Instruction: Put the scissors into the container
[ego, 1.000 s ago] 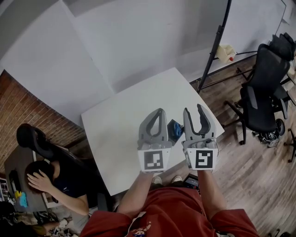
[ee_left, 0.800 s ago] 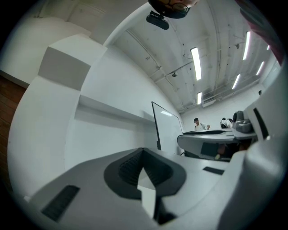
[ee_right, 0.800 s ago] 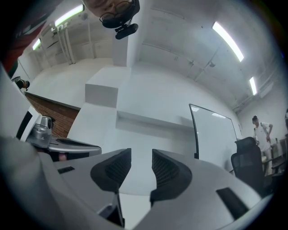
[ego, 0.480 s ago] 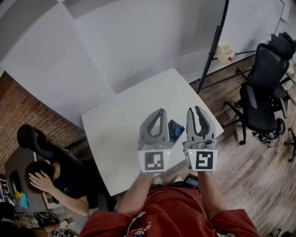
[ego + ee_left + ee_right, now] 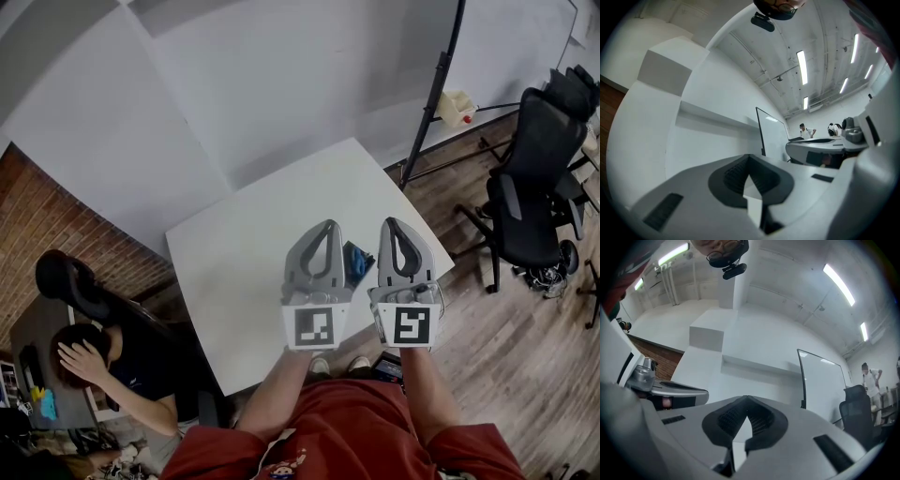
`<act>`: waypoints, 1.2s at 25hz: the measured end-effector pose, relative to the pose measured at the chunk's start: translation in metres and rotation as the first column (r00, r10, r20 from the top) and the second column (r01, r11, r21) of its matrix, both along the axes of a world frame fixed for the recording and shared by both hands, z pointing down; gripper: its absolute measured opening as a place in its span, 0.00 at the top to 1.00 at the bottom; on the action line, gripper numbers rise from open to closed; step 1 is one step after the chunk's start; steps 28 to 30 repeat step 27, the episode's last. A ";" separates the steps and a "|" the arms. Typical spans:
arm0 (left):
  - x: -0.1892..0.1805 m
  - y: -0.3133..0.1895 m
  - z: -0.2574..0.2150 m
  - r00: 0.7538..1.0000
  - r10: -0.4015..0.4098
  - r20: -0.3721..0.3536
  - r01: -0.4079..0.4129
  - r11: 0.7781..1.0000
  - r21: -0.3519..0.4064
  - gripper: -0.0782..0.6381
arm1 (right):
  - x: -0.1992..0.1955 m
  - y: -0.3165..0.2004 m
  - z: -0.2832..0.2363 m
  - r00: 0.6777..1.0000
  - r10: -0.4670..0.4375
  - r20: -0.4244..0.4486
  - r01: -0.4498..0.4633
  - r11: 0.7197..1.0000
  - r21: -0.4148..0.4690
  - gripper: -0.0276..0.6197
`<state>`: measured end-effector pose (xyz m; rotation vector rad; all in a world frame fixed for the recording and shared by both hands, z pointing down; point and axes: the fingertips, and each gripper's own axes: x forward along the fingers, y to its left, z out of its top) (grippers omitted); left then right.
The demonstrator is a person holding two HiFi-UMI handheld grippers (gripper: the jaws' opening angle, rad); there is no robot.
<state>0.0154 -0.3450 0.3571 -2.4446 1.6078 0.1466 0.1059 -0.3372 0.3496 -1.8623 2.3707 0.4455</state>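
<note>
Looking steeply down on a room with wood floor [image 5: 511, 342] at the right and a brick wall [image 5: 56, 234] at the left, and on a white table [image 5: 234, 272] filling the middle. Holding the left gripper [image 5: 324, 227] and the right gripper [image 5: 395, 225] side by side over the table's near right part. Keeping each claw fully closed, tips meeting, gripping nothing. Spotting only a small blue thing [image 5: 356, 260] on the table between the two grippers, mostly covered by them; not being able to tell whether scissors, container or both. Fitting equally a pause ahead of a pickup and one after the scissors going in, so probably paying to tip a gripper down for a clear look without knocking that blue thing. Getting table and blue thing from the head view alone; getting from both gripper views the meeting tips up close, plus a whiteboard [image 5: 822, 380] and ceiling lights [image 5: 839, 284], with no table at all.
</note>
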 end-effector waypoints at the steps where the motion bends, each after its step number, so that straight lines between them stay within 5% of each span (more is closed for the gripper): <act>1: 0.000 0.000 0.000 1.000 0.000 -0.002 0.000 1.000 -0.001 0.88 | -0.001 0.000 0.000 1.000 0.001 -0.004 -0.001 1.000 -0.002 0.94; 30: -0.004 0.002 0.000 1.000 -0.008 -0.011 0.008 1.000 -0.002 0.88 | -0.001 -0.003 0.012 1.000 -0.013 0.013 0.014 0.998 -0.063 0.94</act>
